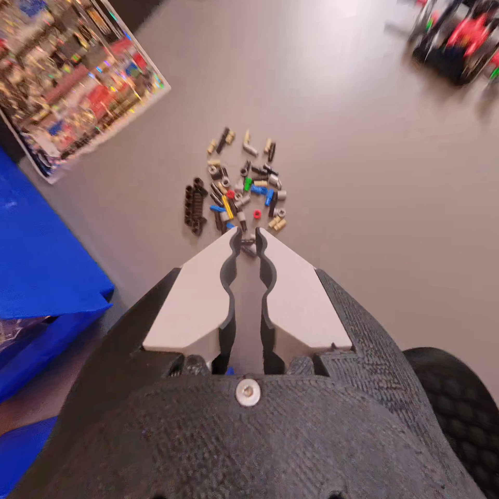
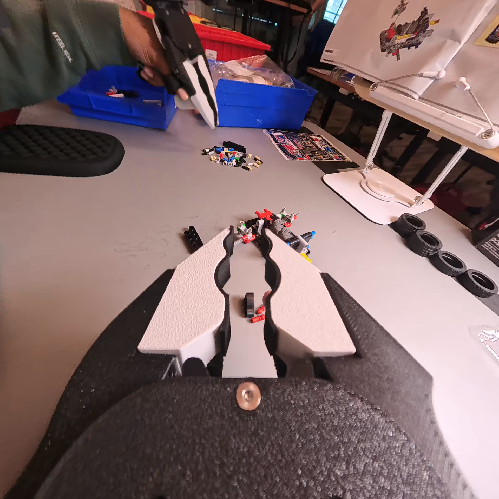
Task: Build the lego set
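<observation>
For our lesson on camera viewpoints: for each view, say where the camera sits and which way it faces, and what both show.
Left wrist view: on the left tool, held high, facing down at the pile of loose lego pieces; only its own fingers show.
Right wrist view: on the right tool, low, facing across the table at the partly built lego model; a hand holding the left tool shows.
Shared: pile, sticker sheet, model.

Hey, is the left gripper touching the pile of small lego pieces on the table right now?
Apart. The right wrist view shows the left gripper held in the air, bare table between its tips and the pile of small lego pieces.
</observation>
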